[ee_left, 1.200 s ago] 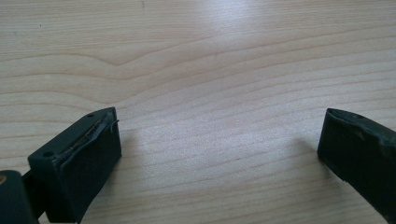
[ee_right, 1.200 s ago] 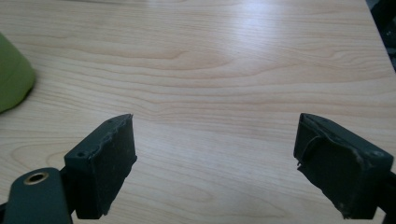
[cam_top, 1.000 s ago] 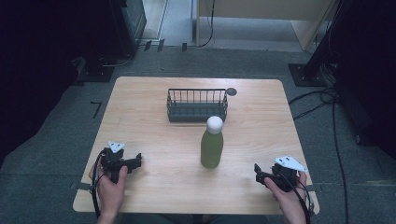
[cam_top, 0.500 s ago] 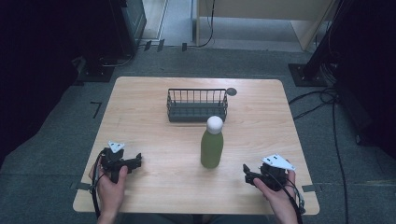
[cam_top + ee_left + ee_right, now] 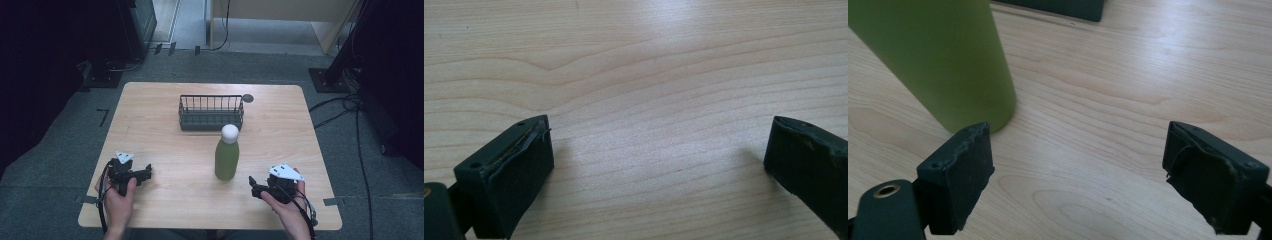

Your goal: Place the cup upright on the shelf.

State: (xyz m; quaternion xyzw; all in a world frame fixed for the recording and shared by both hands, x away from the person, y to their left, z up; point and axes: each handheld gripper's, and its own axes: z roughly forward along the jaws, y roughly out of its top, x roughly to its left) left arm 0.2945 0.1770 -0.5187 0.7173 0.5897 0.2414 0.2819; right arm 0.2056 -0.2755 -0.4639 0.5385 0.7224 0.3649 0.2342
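Bottle: a tall green bottle with a round white cap stands upright near the middle of the tabletop, just in front of the wire basket and apart from it.
Right gripper: the right gripper sits low near the front edge, to the right of the bottle; its fingers are spread wide and hold nothing. In the right gripper view the bottle's base lies ahead and off to one side, not between the fingers.
Left gripper: the left gripper rests well apart from the bottle, fingers wide open over bare wood.
Tipping risk: the bottle is tall and narrow, so a finger that strikes it off-centre would likely push it over rather than grip it.
Slip risk: its smooth round body looks likely to twist or slide out of a shallow pinch.
Collision risk: a toppled bottle could roll into the basket or off the tabletop.
Small disc: a dark round disc lies by the basket's far right corner, out of the way.
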